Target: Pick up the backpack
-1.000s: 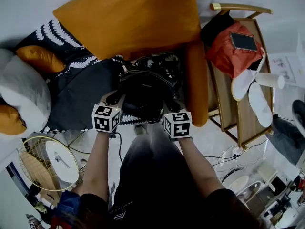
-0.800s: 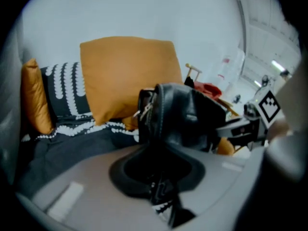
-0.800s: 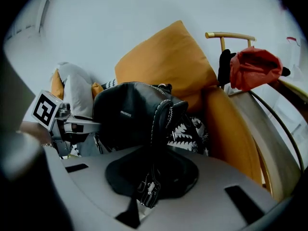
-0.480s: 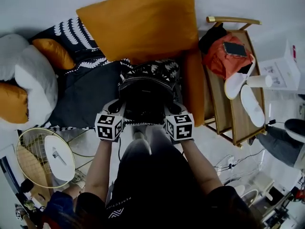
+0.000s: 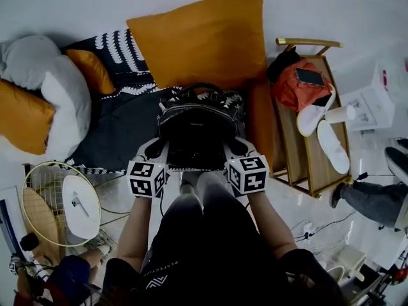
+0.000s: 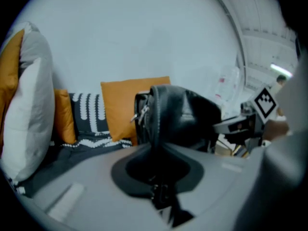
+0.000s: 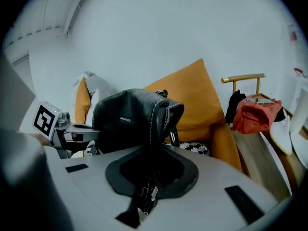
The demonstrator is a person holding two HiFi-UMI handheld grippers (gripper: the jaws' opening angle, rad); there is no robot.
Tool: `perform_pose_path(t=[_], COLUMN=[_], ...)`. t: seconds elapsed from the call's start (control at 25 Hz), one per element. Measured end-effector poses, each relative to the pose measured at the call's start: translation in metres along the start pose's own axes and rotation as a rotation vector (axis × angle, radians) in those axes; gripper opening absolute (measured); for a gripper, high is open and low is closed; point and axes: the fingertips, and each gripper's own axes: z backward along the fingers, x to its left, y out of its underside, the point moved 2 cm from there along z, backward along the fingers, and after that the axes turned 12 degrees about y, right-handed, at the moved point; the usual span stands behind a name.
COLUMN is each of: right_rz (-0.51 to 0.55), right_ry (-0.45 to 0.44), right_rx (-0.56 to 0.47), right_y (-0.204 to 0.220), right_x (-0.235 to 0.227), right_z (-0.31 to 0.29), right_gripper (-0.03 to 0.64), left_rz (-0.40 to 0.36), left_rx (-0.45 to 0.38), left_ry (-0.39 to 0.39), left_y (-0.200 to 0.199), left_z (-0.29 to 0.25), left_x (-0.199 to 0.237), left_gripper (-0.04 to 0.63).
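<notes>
A black leather backpack [image 5: 197, 129] hangs between my two grippers, raised off the sofa seat. My left gripper [image 5: 156, 146] grips its left side and my right gripper [image 5: 236, 146] its right side. In the left gripper view the backpack [image 6: 178, 119] has its seam edge pinched in the left gripper [image 6: 156, 172], whose jaws are still closing on it. In the right gripper view the backpack [image 7: 130, 121] has its stitched edge and a strap end clamped in the right gripper [image 7: 151, 170]. Each gripper shows the other's marker cube across the bag.
A large orange cushion [image 5: 204, 40] leans behind the bag on a dark patterned blanket [image 5: 115, 126]. Grey and orange pillows [image 5: 51, 94] lie at left. A wooden side table [image 5: 306, 164] at right bears a red bag [image 5: 299, 85] and slippers [image 5: 331, 139]. A fan [image 5: 64, 206] stands on the floor.
Both grippers have risen together, taking the backpack up off the sofa seat. The bag now hangs higher in front of the orange cushion.
</notes>
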Motion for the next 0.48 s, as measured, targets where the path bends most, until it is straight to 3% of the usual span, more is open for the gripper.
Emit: perform_pose_path(t=[0.48], right_rz=[0.068], right_ry=[-0.066], right_rx=[-0.093], right_y=[-0.039], right_x=[0.043], right_z=[0.037], right_gripper=[0.032], left_rz=[0.010], left_rx=[-0.123], left_ry=[-0.082], left_y=[-0.020], left_z=[0.068], left_x=[-0.006], left_gripper=[0.043])
